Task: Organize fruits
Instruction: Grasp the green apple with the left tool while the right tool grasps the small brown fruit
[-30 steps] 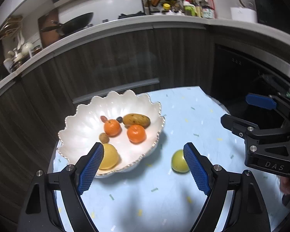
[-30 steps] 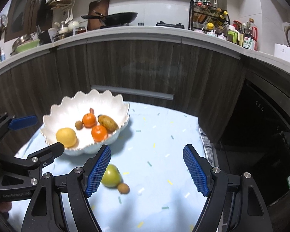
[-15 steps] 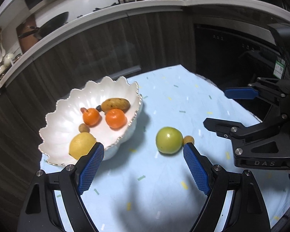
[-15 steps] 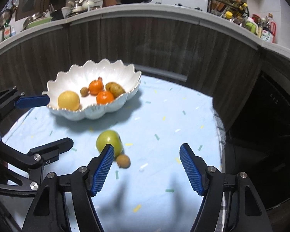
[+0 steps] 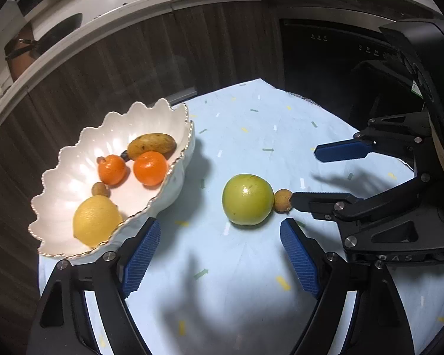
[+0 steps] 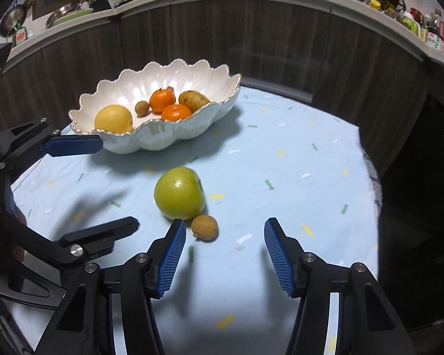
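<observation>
My right tool (image 6: 222, 254) gaped wide near the longan (image 6: 204, 227): light, brittle-shelled, best pinched gently across its middle.

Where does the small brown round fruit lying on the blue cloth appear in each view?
Left wrist view: the small brown round fruit is right of centre, beside the green apple's right side.
Right wrist view: it is below centre, right of the apple's lower edge.
Shared landmark: white scalloped bowl.
</observation>
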A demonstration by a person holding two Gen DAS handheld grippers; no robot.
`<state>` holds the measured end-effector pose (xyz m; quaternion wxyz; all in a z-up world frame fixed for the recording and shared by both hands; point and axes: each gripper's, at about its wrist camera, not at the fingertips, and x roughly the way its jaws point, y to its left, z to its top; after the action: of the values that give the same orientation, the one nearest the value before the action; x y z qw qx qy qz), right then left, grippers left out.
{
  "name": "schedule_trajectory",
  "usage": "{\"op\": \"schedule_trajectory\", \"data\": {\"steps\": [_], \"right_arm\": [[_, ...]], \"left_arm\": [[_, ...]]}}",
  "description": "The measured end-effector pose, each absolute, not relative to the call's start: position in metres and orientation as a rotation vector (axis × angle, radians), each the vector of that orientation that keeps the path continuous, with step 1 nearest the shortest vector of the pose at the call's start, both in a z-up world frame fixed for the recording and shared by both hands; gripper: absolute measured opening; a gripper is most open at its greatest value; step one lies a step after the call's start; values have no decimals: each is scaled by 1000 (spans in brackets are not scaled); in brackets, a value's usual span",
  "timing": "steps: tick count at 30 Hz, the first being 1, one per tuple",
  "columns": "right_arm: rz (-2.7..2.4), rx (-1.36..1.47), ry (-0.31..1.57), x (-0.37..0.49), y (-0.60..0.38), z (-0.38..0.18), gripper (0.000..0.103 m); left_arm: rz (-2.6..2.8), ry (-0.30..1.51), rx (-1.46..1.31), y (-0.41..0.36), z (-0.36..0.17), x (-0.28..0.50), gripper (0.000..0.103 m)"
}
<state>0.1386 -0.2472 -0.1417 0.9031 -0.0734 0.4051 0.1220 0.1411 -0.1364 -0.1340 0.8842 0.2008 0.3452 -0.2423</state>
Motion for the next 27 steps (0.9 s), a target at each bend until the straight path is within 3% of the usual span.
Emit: {"op": "schedule_trajectory", "data": {"steps": [5, 17, 21, 27], "right_arm": [[278, -133, 869, 146, -249, -153, 45], [374, -125, 888, 158, -242, -165, 35], [399, -115, 905, 163, -238, -171, 23], [360, -91, 884, 160, -248, -167, 23]], "left_arm": [[-536, 712, 421, -139, -143, 149, 82], [-606, 702, 434, -138, -153, 156, 77], [-612, 706, 435, -137, -155, 158, 77], [-644, 696, 415, -143, -153, 162, 77]]}}
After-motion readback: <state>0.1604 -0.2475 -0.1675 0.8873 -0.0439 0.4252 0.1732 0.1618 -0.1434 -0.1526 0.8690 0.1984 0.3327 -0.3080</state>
